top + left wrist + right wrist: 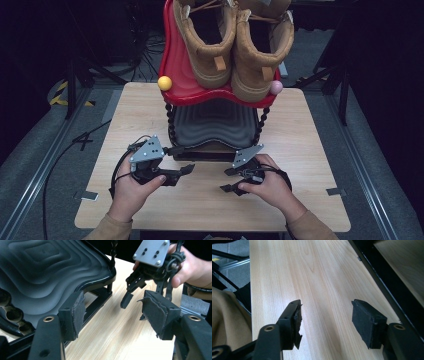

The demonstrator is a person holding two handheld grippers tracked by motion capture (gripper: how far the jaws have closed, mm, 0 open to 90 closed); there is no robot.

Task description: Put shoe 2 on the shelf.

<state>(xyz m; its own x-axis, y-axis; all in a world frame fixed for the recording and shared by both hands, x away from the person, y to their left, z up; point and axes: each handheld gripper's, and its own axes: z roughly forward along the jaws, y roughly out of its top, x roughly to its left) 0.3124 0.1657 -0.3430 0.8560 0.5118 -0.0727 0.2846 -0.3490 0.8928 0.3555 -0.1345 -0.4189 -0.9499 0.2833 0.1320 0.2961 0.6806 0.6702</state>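
1. A two-level shoe rack [215, 127] stands at the middle of the table's far edge, reaching toward the table's centre — it is the thing nearest both grippers.
2. Its lower shelf [47, 272] is black and ribbed in wavy steps; its top shelf [175, 70] is red, held up on twisted black posts [172, 125].
3. A pair of tan boots [235, 45] sits side by side on the red shelf, heels toward the person.
4. A yellow ball [164, 83] caps the red shelf's left front corner and a pink ball [276, 87] the right.
5. The left gripper [189, 169] hangs just in front of the rack's near left corner, its jaws apart and empty; in its own view one jaw lies just beside the black shelf's rim.
6. The right gripper [226, 180] hovers over bare wood near the rack's near right corner — jaws spread wide, nothing between them.
7. The two grippers point toward each other, close but apart.
8. The wooden table [310, 165] is pale, with rounded corners; each hand comes in from its near edge in a tan sleeve [107, 227].
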